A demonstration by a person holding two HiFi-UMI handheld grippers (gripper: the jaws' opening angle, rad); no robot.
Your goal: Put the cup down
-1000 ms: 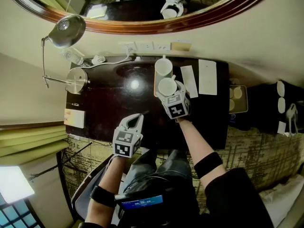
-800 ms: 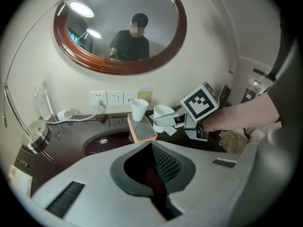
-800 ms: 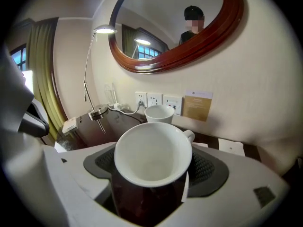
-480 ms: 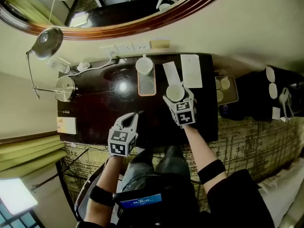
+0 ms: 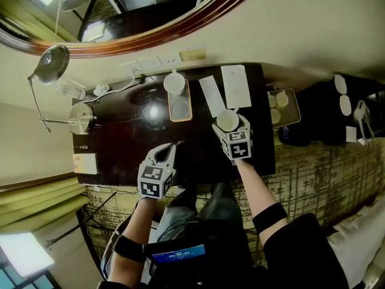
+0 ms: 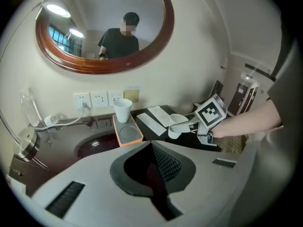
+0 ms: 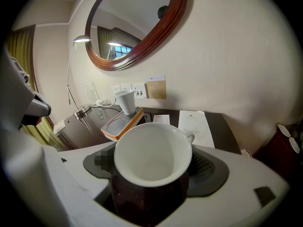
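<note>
Cup (image 5: 227, 120) sat upright, grasped by the right hand-held gripper (image 5: 230, 127), over the right end of the dark surface (image 5: 120, 143), just beside two paper sheets (image 5: 236, 86). The left hand-held gripper (image 5: 170, 148) was clenched on nothing near the front edge.

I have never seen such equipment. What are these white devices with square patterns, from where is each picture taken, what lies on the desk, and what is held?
There is no robot: a person holds a two-jaw gripper in each hand, and the patterned cubes belong to them. The head view comes from a camera on the person's head, looking down. The two gripper views come from cameras riding on each gripper, looking along its jaws. The right gripper holds a white cup over the desk. The left gripper is shut and empty. On the desk are an orange tray with a second cup, two paper cards and a lamp.
</note>
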